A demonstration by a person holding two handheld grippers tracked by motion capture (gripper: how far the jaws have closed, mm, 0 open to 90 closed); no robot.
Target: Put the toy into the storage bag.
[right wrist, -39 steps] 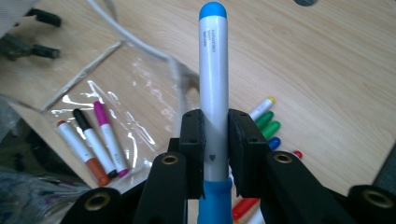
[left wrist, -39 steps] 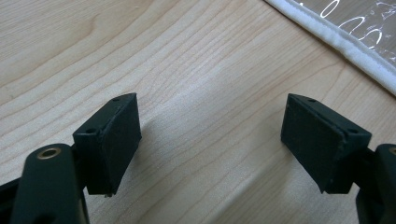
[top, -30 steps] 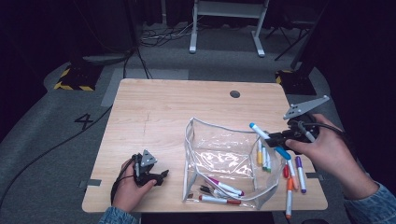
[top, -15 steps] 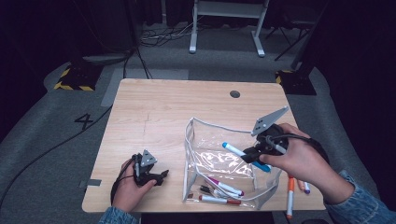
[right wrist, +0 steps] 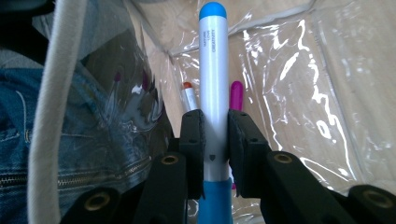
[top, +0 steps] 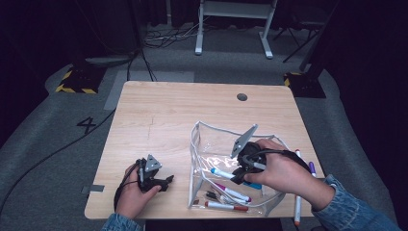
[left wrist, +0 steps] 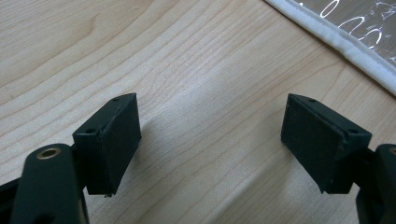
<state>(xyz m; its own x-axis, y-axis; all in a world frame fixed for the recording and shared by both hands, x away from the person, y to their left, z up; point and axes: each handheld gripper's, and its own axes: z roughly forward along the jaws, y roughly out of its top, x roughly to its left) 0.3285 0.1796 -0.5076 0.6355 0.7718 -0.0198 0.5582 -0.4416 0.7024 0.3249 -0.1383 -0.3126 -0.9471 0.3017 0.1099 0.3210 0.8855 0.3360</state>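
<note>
A pale wooden bench (top: pixel 192 120) stands on grey floor in a dark room. At its left the left gripper (top: pixel 166 182) rests low on the wood, its fingers (left wrist: pixel 112 140) spread wide with nothing between them. To the right lies the clear pouch (top: pixel 204 139), other markers inside. The right gripper (top: pixel 235 174), hand curled over it and reaching into the pouch mouth, has its fingers (right wrist: pixel 194 140) pinching a blue marker (right wrist: pixel 213 70). Best to lower it flat beside the others before letting go
</note>
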